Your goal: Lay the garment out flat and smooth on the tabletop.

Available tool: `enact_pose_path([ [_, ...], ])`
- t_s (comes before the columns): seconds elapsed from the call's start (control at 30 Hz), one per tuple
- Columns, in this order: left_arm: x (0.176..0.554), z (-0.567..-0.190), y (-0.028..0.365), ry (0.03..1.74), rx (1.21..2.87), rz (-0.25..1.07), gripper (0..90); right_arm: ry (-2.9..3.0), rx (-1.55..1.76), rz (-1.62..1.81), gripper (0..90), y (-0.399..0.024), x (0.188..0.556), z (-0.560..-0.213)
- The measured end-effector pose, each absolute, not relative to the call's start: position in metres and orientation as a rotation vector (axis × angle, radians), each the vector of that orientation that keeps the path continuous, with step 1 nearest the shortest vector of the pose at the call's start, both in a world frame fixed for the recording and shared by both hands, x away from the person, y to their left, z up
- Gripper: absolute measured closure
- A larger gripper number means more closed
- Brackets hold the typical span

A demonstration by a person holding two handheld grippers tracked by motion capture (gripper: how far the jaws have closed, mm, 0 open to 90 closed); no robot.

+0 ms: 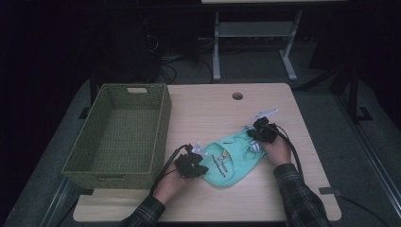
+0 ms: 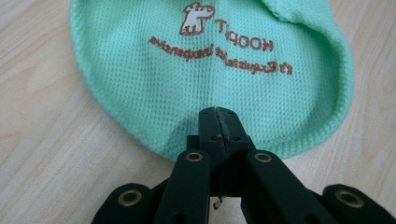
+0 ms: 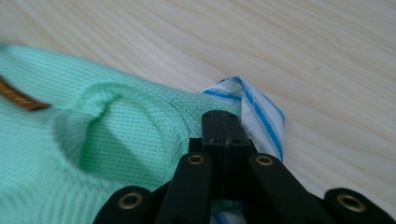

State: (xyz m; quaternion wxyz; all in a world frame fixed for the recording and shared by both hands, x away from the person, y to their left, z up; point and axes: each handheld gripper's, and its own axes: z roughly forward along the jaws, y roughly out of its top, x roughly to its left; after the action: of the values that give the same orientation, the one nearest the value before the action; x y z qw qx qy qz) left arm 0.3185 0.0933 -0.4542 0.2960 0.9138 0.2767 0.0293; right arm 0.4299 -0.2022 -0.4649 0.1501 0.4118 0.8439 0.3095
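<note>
Both hands rest low on the counter (image 1: 208,106) right of the green basket (image 1: 120,135), the left gripper (image 2: 218,122) pinched tight on the mint garment's (image 2: 205,79) rounded hem. The right gripper (image 3: 224,128) has its fingers clamped on the far edge, beside blue-striped white fabric (image 3: 261,116); the garment lies flat, brown lettering (image 2: 224,53) up

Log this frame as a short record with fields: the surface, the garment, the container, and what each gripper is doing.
surface: light wooden table
garment: small mint green knit garment with brown print and a blue-striped white part at one end, lying on the table
container: green woven basket at the table's left, nothing seen inside
left gripper: jaws closed on the garment's rounded hem
right gripper: jaws closed on the garment's edge beside the striped part
</note>
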Motion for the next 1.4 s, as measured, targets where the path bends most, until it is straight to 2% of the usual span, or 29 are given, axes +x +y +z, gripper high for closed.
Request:
enact_pose_path([
  [0.3, 0.319, -0.454, 0.094, 0.738, 2.43, 0.074, 89.4, 2.369, 1.266, 0.917, 90.0, -0.216, 0.433, -0.463],
  [0.63, 0.325, -0.448, 0.092, 0.748, 2.381, 0.04, 89.1, 2.327, 1.186, 1.079, 90.0, -0.223, 0.4, -0.442],
  [0.93, 0.351, -0.433, 0.08, 0.744, 2.341, 0.1, 87.4, 2.35, 1.143, 1.14, 89.9, -0.229, 0.369, -0.435],
  [1.1, 0.367, -0.428, 0.074, 0.747, 2.324, 0.139, 89.5, 2.373, 1.126, 1.139, 89.9, -0.229, 0.351, -0.437],
  [1.4, 0.395, -0.429, 0.058, 0.742, 2.308, 0.188, 89.6, 2.414, 1.112, 1.173, 89.9, -0.224, 0.321, -0.441],
])
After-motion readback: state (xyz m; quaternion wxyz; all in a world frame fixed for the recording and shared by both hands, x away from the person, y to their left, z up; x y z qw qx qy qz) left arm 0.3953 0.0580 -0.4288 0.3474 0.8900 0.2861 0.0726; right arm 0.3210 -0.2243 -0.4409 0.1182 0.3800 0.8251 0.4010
